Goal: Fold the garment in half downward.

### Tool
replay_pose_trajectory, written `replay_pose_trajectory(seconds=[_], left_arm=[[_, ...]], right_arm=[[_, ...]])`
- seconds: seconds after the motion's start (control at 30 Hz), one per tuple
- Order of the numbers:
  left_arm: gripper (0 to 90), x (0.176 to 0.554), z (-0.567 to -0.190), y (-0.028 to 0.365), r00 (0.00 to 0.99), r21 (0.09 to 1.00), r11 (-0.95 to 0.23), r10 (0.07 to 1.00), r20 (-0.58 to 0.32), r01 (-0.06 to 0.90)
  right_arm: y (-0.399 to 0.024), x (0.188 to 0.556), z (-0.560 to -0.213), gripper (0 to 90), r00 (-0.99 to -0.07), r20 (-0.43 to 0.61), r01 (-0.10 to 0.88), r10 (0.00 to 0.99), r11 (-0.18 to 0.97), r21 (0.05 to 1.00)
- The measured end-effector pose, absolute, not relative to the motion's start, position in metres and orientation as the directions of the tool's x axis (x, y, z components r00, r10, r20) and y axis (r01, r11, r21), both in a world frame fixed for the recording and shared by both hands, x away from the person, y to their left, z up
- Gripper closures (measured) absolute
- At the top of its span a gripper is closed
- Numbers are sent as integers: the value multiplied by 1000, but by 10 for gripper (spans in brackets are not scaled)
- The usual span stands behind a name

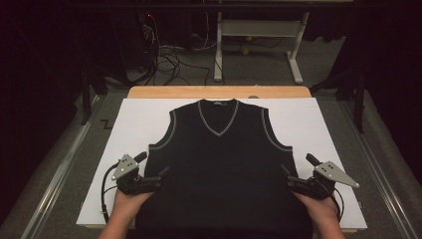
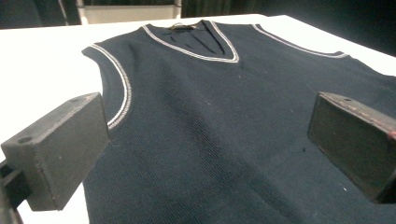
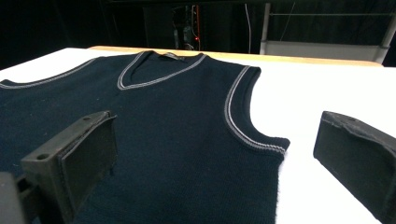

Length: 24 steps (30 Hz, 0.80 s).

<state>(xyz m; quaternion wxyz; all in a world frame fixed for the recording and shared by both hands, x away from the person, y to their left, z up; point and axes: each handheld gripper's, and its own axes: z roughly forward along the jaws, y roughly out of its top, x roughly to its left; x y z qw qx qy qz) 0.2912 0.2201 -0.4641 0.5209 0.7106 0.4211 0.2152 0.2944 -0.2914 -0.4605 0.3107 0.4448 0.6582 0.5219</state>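
Note:
A dark navy sleeveless V-neck vest (image 1: 221, 164) with pale striped trim lies flat, neck away from me, on a white sheet (image 1: 134, 119). My left gripper (image 1: 152, 167) hovers at the vest's left side below the armhole, jaws wide apart with nothing between them. In the left gripper view the vest (image 2: 224, 116) spreads out between and beyond the jaws. My right gripper (image 1: 298, 167) mirrors it at the vest's right side, also open and empty. The right gripper view looks over the vest (image 3: 159, 121) and its armhole edge.
The white sheet covers a wooden table (image 1: 219, 91) whose far edge shows beyond it. Grey floor, a metal stand (image 1: 259, 45) and tangled cables (image 1: 169, 59) lie behind the table. Metal rails run along both sides.

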Motion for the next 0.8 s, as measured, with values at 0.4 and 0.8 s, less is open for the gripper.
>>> replay_pose_trajectory(seconds=[0.4,0.8], left_arm=[[0,286,-469,224,558,914,-107,817,-144,392],[0,293,-466,230,540,908,-99,828,-153,408]], right_arm=[[-295,296,-458,0,-406,53,258,912,59,964],[-281,312,-457,0,-405,34,285,914,91,954]])
